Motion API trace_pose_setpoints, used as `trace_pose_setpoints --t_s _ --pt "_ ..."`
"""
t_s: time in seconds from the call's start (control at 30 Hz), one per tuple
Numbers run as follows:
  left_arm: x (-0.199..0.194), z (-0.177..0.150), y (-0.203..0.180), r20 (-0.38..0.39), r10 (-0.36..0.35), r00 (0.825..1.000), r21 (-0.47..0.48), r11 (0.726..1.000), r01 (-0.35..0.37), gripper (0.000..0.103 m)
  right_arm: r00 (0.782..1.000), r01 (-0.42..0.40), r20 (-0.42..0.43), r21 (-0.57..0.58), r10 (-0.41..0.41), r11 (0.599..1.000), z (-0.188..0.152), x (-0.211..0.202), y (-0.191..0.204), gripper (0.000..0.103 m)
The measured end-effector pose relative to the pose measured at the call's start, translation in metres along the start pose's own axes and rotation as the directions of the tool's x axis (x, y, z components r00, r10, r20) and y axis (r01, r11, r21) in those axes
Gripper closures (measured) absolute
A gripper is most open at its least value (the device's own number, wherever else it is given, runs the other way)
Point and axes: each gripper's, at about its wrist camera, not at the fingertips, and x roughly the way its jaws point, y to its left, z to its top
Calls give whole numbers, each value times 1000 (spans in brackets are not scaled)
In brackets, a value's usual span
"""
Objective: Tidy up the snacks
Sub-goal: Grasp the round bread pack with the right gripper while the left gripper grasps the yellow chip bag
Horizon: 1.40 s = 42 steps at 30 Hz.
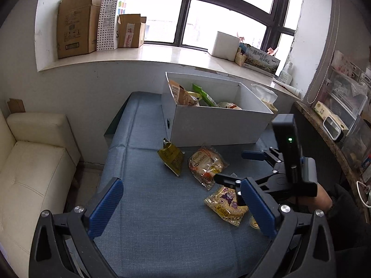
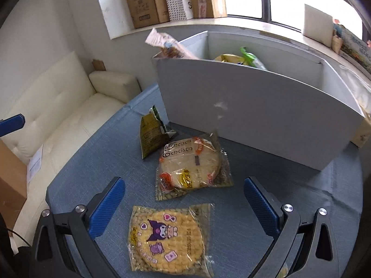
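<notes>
The right gripper hung open over the yellow cartoon wafer packet on the blue-clothed counter; the left gripper was open too (empty); slick wrapping risked slipping before reaching the white box.

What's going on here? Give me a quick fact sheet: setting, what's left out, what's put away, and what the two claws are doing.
setting: blue tablecloth by a window
container: white box, several snack packets already inside
left out: olive-yellow packet, round bread packet, cartoon waffle packet
left gripper: open, empty
right gripper: open, empty, above the waffle packet
</notes>
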Motion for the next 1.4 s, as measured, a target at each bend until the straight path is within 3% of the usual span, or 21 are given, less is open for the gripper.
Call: trace_pose_setpoints --t_s 0.23,0.47,0.57,0.67,0.73,0.8,0.97,1.17,1.4 --pt "3 -3 12 -9 7 1000 -13 1000 -7 0 990 39 -135 -57 -46 998 24 57 -1 0" --pt "14 -5 15 -29 11 1000 -16 1000 -11 0 975 24 -219 -75 -40 997 17 78 -6 0" --pt "17 -6 15 -36 11 999 -16 1000 -12 0 977 43 -201 -134 -70 990 12 77 0 0" --pt "21 -7 13 -45 16 999 -12 1000 -16 0 977 52 -200 -116 -75 992 10 73 -2 4" --pt "23 -8 12 -51 17 999 -10 1000 -18 0 979 52 -192 -114 -73 992 10 70 -3 13" --pt "25 -9 12 -53 16 998 -6 1000 -16 0 981 45 -183 -101 -63 994 11 65 -3 20" --pt "37 -5 10 -66 12 998 10 1000 -12 0 989 34 -139 -75 -45 997 8 40 -7 21" --pt "79 10 -1 -99 20 995 94 996 -11 0 999 54 -10 3 -54 999 -6 -29 -11 21" --pt "140 26 -16 -160 49 986 165 986 -22 0 990 103 86 135 -115 986 -36 -104 -37 21"
